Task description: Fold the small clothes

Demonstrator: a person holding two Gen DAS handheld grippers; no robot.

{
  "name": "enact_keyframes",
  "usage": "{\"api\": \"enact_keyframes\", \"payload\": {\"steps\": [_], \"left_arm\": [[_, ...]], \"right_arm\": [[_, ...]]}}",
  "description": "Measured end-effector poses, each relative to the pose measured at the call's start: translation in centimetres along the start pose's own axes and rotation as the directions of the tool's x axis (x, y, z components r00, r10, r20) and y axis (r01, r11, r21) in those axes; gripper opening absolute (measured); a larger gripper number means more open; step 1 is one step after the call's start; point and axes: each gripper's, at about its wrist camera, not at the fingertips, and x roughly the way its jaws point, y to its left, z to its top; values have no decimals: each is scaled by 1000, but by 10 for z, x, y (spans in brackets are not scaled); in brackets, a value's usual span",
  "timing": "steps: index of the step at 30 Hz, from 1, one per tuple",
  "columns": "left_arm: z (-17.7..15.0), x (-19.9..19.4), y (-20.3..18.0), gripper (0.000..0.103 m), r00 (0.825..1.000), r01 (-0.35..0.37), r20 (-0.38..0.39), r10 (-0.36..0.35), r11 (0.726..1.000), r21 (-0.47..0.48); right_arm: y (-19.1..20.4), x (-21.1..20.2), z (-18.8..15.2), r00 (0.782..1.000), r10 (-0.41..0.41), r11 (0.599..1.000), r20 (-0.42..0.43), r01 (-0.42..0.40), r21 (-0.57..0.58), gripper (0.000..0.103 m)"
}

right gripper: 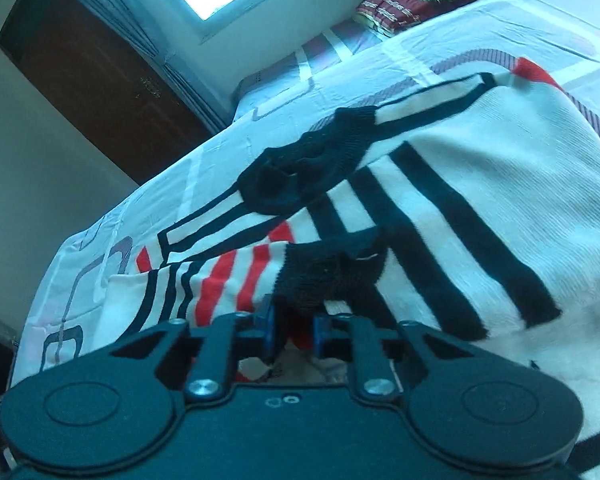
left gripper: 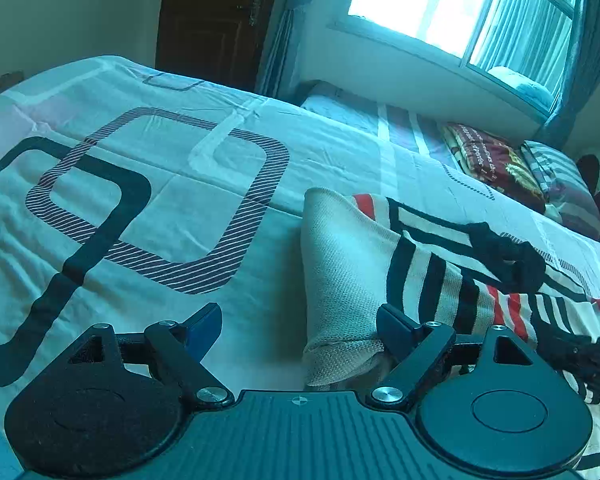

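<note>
Cream knit sweater (right gripper: 480, 184) lies near the bed (left gripper: 148, 184) edge, part folded. My right gripper (right gripper: 294, 330) pinches its black cuff (right gripper: 328, 280); left gripper (left gripper: 300, 332) is spread, empty, beside the folded edge. Risk: thin grip slips mid-fold, sleeve flops back.
</note>
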Motion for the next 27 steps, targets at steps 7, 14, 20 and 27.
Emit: {"api": "enact_keyframes", "payload": {"steps": [7,14,20,27], "left_arm": [[5,15,-14,84,1000,19,18,-19,1000,9],[4,44,-44,84,993,84,-82,-85,996,-4],[-10,62,-57,84,991,61,-119,-58,998,29],[-11,59,-54,28,991,90,-101,-91,996,-11]], "right_arm": [[29,-48,18,961,-94,958,260,159,-240,9],[-23,-56,18,927,-274,915,256,334,-227,9],[-59,-38,9,944,-306,932,121,323,-166,16],[-88,-51,20,974,-198,980,114,196,26,32]]}}
